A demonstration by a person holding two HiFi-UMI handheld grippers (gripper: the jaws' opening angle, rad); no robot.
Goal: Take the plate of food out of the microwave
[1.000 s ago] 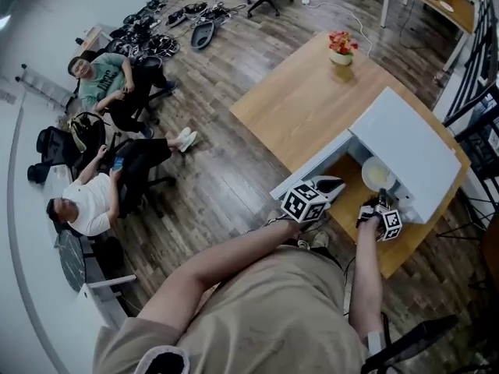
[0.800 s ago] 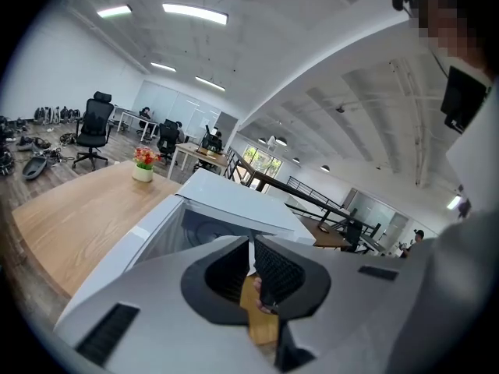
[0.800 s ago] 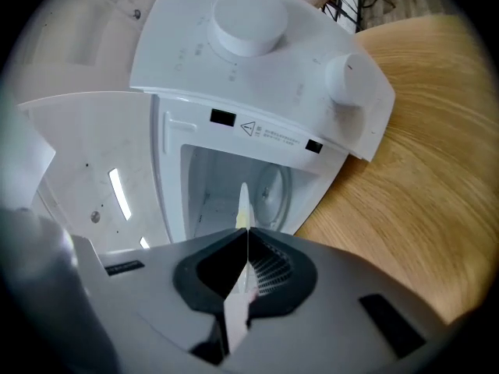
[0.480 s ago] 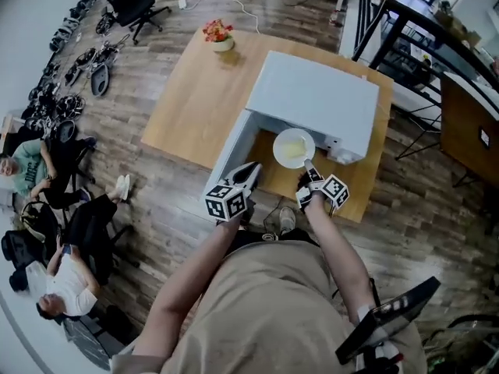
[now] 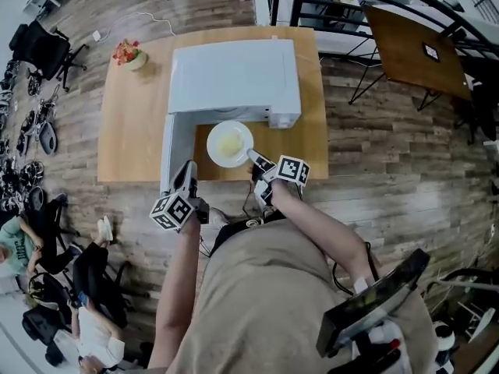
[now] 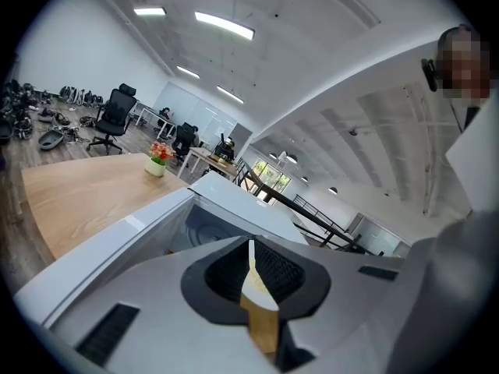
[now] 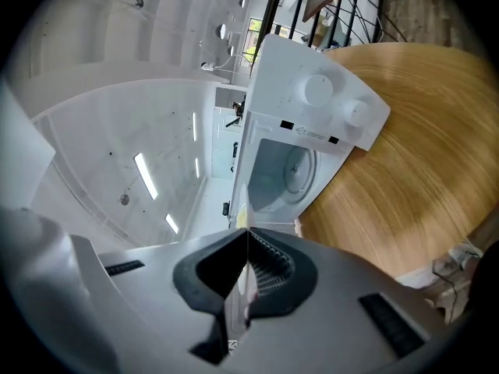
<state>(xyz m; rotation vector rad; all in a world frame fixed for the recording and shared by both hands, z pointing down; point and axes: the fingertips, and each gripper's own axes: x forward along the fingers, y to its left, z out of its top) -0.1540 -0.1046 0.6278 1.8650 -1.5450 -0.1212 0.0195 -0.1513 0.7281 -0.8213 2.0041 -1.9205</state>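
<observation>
— From overhead, where's the plate of food point(image 5: 230, 142)?
— Just outside the white microwave point(image 5: 234, 76), above the wooden table point(image 5: 125, 131), rim pinched by the right gripper point(image 5: 254, 159).
— Left gripper point(image 5: 187, 171)?
— Beside the open door point(image 5: 166, 150); its own view shows jaws together, empty. The right gripper's view: jaws clamped on the plate's rim.

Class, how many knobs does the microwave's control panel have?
2. The upper knob and the lower knob, nearer the table, both on the control panel of the microwave; none looks hidden.
</observation>
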